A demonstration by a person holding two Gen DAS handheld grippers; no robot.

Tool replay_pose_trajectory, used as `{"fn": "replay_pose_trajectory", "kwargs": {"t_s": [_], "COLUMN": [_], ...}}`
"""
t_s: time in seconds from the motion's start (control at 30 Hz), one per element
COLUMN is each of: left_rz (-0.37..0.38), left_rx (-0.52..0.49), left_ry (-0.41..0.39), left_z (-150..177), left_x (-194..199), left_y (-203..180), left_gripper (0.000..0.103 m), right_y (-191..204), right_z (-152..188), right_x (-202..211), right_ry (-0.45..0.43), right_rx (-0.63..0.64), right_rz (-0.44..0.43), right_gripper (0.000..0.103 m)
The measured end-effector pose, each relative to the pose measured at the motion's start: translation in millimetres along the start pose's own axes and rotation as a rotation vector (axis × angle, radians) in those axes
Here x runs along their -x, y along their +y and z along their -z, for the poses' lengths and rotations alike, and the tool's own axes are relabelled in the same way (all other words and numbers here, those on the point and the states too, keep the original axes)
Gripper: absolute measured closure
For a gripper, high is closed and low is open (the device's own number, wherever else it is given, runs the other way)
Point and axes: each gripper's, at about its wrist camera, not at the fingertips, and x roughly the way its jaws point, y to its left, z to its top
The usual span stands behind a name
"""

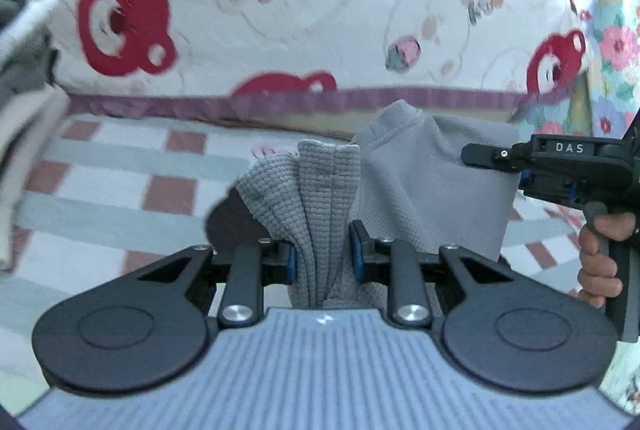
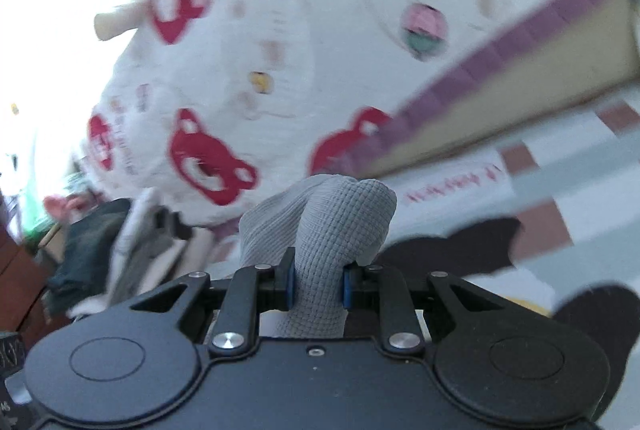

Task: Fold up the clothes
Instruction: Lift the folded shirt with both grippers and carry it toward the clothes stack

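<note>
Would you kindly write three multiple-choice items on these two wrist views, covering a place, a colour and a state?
1. Where is the grey waffle-knit garment?
A. Lifted above the checked sheet
B. Lying flat on the checked sheet
C. Folded away on the bear-print quilt

2. What colour are the bear heads on the white quilt?
A. Blue
B. Red
C. Green

3. How do the left tongs and right tongs stand?
A. Both open
B. Only the left shut
C. Both shut on the garment

Answers:
1. A, it hangs between both tongs over the pink-and-green checked sheet.
2. B, the printed heads are red.
3. C, knit fabric is pinched between each pair of blue pads.
</note>
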Motion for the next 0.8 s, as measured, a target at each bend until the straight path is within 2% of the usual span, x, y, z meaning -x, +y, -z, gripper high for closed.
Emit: {"fn": "replay_pose_trajectory", "kwargs": {"t_s": [0.2, 0.3, 0.43, 0.67, 0.8], "left_rz": [-0.076, -0.128, -0.211, -0.376, -0.484], "left_rx": [-0.018, 0.019, 0.017, 0.011, -0.032], "left_ry": [-0.085, -0.128, -0.190, -0.269, -0.294], "left_z": [-13.1, -11.5, -19.8, -58.9, -82.1], "left_x": [56.7, 83.2, 115.8, 172.1, 194.5], "left_y": [-0.1, 17.4, 30.6, 67.2, 90.0], "left_gripper": [0.080, 0.080, 0.080, 0.080, 0.080], "right_y": [69.6, 104.5, 156.0, 251.6, 298.5], "right_z": [-11.6, -14.1, -23.4, -47.5, -55.7], "right_x": [-7.3, -17.7, -35.5, -78.0, -112.8], "right_ry": [0.059, 0.095, 0.125, 0.165, 0.199], "right_rx": [0.142, 0.197, 0.297, 0.402, 0.419], "right_rz": [-0.119, -0.177, -0.247, -0.419, -0.486], "right_gripper": [0.078, 0.078, 0.078, 0.078, 0.078]}}
